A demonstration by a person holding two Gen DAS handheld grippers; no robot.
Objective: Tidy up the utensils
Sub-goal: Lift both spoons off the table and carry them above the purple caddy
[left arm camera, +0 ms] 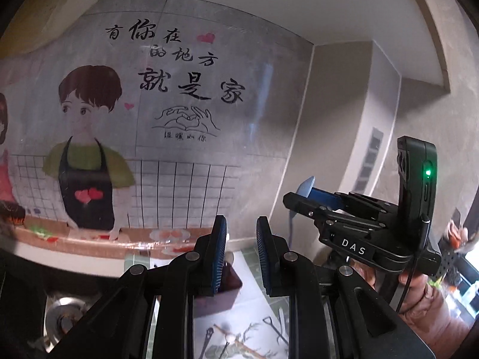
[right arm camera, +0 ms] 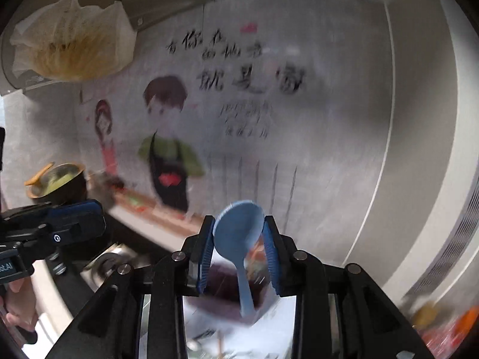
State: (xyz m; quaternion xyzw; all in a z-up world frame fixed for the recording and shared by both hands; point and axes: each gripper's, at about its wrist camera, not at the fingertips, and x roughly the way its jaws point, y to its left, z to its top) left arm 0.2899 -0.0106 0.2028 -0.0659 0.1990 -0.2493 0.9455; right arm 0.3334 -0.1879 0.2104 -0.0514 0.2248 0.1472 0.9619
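Observation:
My right gripper (right arm camera: 239,233) is shut on a light blue plastic spoon (right arm camera: 238,230), gripping the bowl, with the handle hanging down over a dark brown box (right arm camera: 221,293). The right wrist view is blurred by motion. In the left wrist view the right gripper (left arm camera: 302,200) is raised at the right, with the blue spoon (left arm camera: 305,186) showing at its tips. My left gripper (left arm camera: 241,233) is open and empty, its jaws a narrow gap apart, above the brown box (left arm camera: 223,293). The left gripper (right arm camera: 74,218) also shows at the left of the right wrist view.
A cartoon wall sticker (left arm camera: 89,149) covers the wall ahead. A metal pot with an orange utensil (right arm camera: 57,182) stands at the left. A plastic bag (right arm camera: 74,48) hangs from the range hood. A patterned mat with dark utensils (left arm camera: 239,338) lies below. A round metal lid (left arm camera: 60,314) lies low on the left.

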